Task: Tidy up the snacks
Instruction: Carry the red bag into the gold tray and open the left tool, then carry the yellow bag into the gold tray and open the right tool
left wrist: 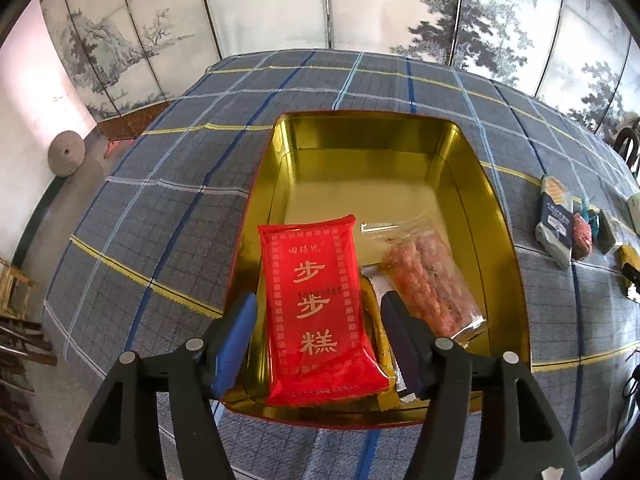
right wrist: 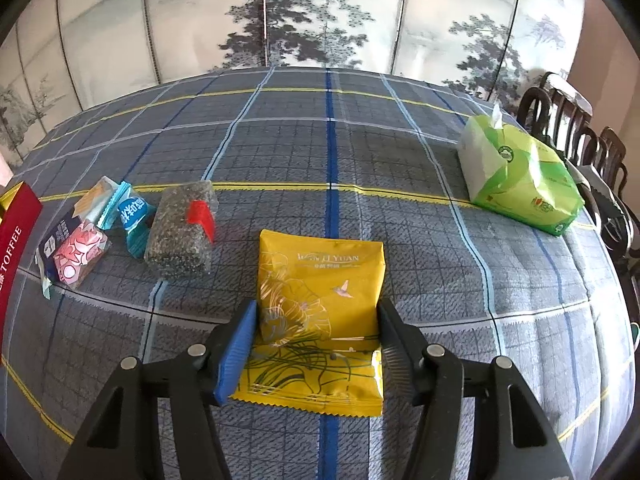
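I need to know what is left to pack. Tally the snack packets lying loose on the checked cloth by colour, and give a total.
Yellow packet: 1
Dark seeded bar: 1
Blue-and-white sweet: 1
Pink patterned packet: 1
Dark blue packet: 1
Total: 5
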`<state>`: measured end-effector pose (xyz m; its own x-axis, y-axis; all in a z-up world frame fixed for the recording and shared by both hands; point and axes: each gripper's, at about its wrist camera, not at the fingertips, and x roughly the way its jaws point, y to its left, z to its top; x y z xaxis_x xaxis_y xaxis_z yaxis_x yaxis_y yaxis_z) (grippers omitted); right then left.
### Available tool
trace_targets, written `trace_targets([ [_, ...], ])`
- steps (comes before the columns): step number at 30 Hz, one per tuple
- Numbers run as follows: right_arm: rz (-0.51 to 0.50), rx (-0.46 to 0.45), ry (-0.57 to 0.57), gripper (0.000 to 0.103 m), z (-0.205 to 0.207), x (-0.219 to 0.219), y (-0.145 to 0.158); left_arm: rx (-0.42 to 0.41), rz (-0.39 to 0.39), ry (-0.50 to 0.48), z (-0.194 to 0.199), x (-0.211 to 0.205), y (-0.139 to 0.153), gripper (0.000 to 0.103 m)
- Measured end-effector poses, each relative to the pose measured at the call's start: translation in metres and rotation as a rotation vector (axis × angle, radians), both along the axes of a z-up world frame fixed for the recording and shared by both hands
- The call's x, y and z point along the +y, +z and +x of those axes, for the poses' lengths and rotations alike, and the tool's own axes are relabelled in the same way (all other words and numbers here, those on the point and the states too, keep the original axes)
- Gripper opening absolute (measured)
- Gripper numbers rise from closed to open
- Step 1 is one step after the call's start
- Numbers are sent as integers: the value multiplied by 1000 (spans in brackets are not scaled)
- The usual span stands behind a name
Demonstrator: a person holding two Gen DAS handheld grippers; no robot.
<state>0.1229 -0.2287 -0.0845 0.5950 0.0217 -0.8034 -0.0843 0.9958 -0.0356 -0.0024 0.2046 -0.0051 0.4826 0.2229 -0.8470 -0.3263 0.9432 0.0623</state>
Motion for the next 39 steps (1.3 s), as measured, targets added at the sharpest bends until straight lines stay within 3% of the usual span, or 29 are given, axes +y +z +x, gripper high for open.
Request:
trace_targets([
  [9, 11, -40, -39, 61, -17, 10, 22, -45, 4, 4, -9, 1, 11, 73],
  [15, 77, -79, 20, 61, -30, 37, 51, -70, -32, 16, -15, 6, 17, 80],
  [26, 153, -81, 280, 61, -54, 159, 81, -114, 16, 64, -36, 22, 36, 85],
  [39, 146, -34, 524, 61, -86, 283, 77, -90, 38, 194, -65, 63, 37, 85],
])
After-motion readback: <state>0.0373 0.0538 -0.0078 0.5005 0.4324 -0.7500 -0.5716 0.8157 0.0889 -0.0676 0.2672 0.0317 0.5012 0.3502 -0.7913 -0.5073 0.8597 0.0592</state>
